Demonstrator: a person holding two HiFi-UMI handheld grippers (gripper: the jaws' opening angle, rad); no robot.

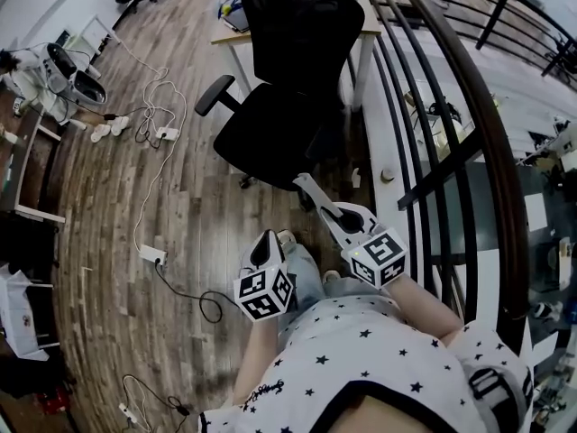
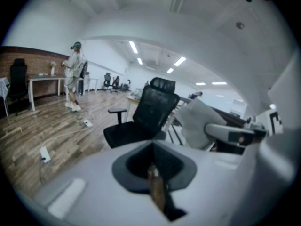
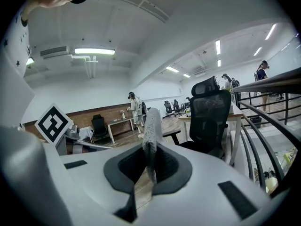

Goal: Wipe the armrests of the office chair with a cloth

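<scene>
Grey, nubbly cloth (image 3: 151, 121) is pinched edge-on in my right tool (image 3: 149, 166). My left tool (image 2: 155, 185) is closed and empty. The black mesh-backed office chair (image 1: 293, 88) with its padded armrest (image 1: 214, 95) stands ahead, apart from both tools, on a wood-plank floor (image 1: 108, 224) before a pale surface (image 1: 225, 36).

**Bright Office, Soft Up Close**

Ceiling strip lights (image 3: 94, 51) pour even white light down; pale glare on the wood floor (image 1: 117, 242). Fisheye bends the railing (image 1: 480, 106) at right, corners go black, and the left gripper (image 2: 153, 171) near the lens is blurred.
</scene>
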